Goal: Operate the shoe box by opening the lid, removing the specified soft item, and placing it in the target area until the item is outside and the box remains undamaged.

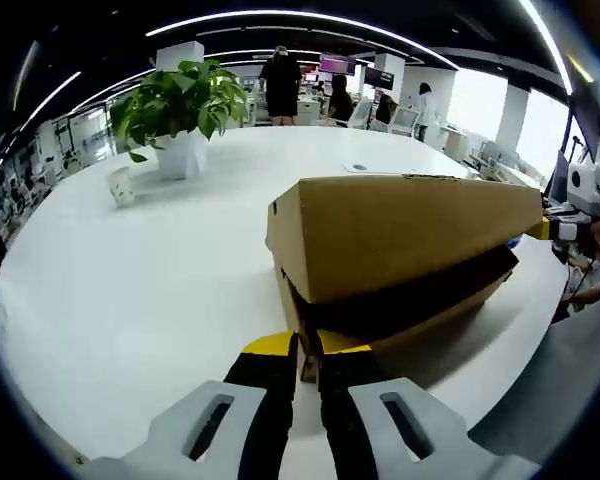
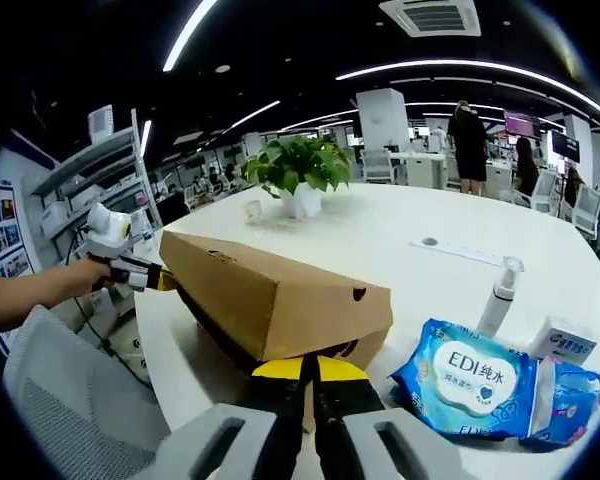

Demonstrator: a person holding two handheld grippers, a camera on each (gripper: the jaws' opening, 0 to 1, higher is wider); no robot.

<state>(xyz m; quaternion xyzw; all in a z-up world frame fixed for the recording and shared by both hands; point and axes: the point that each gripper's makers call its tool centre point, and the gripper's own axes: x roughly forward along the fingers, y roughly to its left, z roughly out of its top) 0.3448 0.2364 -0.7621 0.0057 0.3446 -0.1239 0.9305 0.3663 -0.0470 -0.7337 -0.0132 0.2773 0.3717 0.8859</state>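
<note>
Left gripper (image 1: 307, 368) sits nearest in the left gripper view, fingers (image 1: 268, 385) pressed nearly together on the near end wall of the shoe box (image 1: 400, 290), apparently pinching the cardboard edge. Box sits on the white desk (image 1: 130, 300) near its near-right edge, lid (image 1: 400, 235) hinged up partway with a dark gap under it. In the right gripper view the right gripper (image 2: 307, 385) is likewise clenched against the opposite end of the box (image 2: 280, 300), fingers (image 2: 280, 390) close together at the lower wall; cannot tell if it truly grips or only braces. The soft item is hidden inside, nothing of it visible through the gap. Judgement: cardboard is light, stiff but creasable, so hold the base by its end wall and lift the lid by its front lip, not the corners. The item should be limp and light; take it at a bunched fold. Just right of the box lie a blue wet-wipe pack (image 2: 470, 385), a spray bottle (image 2: 498, 295) and a small tissue box (image 2: 565, 345). Further off stands a potted plant (image 1: 180, 110) with a small cup (image 1: 122, 185) beside it, people far behind
</note>
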